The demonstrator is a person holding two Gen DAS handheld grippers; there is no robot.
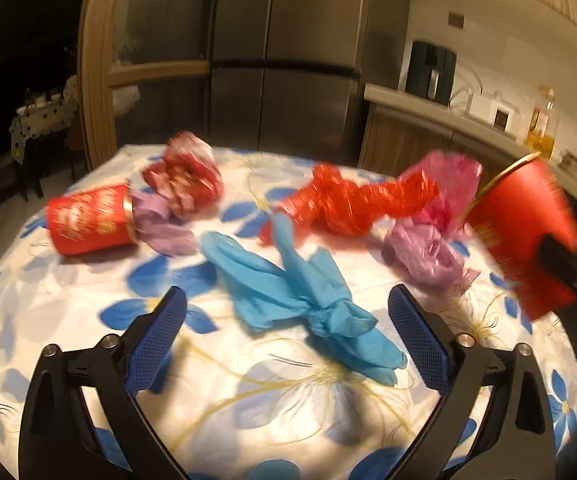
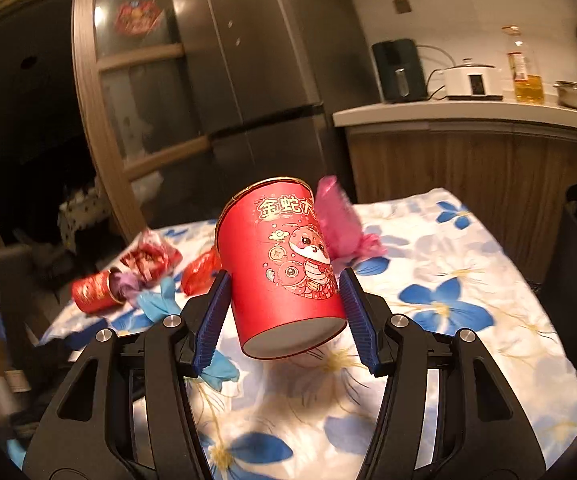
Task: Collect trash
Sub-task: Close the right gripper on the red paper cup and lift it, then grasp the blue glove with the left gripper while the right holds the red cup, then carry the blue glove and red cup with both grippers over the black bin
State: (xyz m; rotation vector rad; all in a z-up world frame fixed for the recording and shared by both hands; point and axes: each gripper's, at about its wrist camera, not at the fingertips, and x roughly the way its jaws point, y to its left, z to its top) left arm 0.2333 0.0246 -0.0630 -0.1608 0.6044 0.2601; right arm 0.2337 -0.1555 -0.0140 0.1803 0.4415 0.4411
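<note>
My left gripper (image 1: 287,322) fills the bottom of its own view with the jaws spread wide and nothing between the pads. I judge I am holding it open like that because the blue gloves (image 1: 302,298) are the next pickup. They lie knotted and limp on the floral tablecloth (image 1: 48,304) at frame centre, reaching down between the two fingertips, a little nearer the right one. Further up the frame the other trash is strewn in a band: a tipped red cup (image 1: 88,224) at left with purple wrap (image 1: 160,226) spilling from its mouth, a crumpled red wrapper (image 1: 186,178) behind it, red foil (image 1: 348,204) in the middle, and a pink bag (image 1: 444,184) and purple bag (image 1: 428,256) toward the right. At the right edge a second red cup (image 1: 524,220) hangs blurred above the cloth, a dark finger against its side.

In the right wrist view, my right gripper (image 2: 284,302) sits low in the frame, jaws part way closed around that red cup (image 2: 284,264), which hangs tilted at centre clear of the cloth. The left pad touches its wall; at the right pad I cannot tell. I take it to be carried off as trash. The pink bag (image 2: 340,224) sticks out just upper right of it. The tipped cup (image 2: 94,292) lies at middle left.
</note>
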